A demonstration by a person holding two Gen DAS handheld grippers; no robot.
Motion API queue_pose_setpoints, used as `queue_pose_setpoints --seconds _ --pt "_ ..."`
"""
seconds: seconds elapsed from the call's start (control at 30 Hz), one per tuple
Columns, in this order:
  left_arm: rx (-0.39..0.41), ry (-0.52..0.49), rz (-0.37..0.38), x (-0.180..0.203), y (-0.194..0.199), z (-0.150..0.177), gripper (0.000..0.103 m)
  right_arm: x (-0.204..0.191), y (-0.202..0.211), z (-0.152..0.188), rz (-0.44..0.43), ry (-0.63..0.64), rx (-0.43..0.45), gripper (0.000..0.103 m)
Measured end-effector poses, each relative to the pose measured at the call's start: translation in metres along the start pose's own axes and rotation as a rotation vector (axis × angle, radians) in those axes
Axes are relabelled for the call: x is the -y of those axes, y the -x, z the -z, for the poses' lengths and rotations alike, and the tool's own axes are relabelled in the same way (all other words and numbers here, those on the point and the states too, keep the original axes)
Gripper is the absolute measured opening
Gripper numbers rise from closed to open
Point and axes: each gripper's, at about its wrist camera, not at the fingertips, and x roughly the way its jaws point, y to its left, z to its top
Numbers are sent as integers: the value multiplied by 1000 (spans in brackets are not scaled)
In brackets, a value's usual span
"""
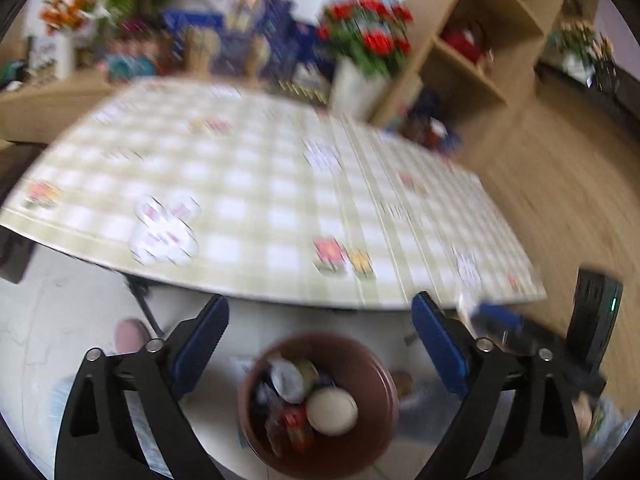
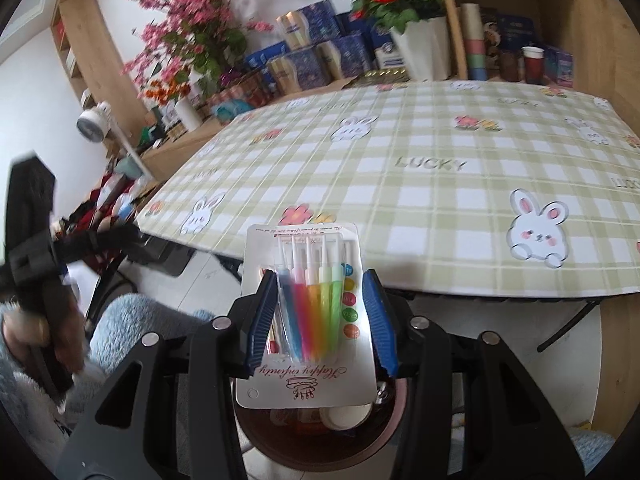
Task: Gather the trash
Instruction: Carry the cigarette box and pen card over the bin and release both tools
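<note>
A brown round trash bin [image 1: 372, 376] stands on the floor in front of the table and holds several pieces of trash, among them a white lid [image 1: 332, 410]. My left gripper [image 1: 320, 344] is open and empty above the bin. My right gripper [image 2: 320, 316] is shut on a white blister pack of coloured candles [image 2: 310, 320] and holds it just above the bin [image 2: 316, 440]. The right gripper also shows at the right edge of the left wrist view [image 1: 500, 316]. The left wrist view is blurred.
The table [image 2: 420, 184] has a green checked cloth with rabbits and flowers. Behind it stand flower pots [image 2: 420, 40], blue boxes [image 2: 320, 48] and wooden shelves [image 1: 480, 40]. A folding table leg [image 2: 568, 328] stands at the right.
</note>
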Motion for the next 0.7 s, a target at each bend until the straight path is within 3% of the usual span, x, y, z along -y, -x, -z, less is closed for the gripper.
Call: queue_pose_setpoints --seconds 0.23,0.5,0.7 --pt "79 26 -106 -22 23 -6 93 -24 -20 21 -51 37 -120 46" --pt "52 74 -124 -45 26 8 94 -41 -51 45 -84 51 -295 46" --pt "46 82 -129 -49 25 11 94 -39 -67 53 -80 33 -375 47"
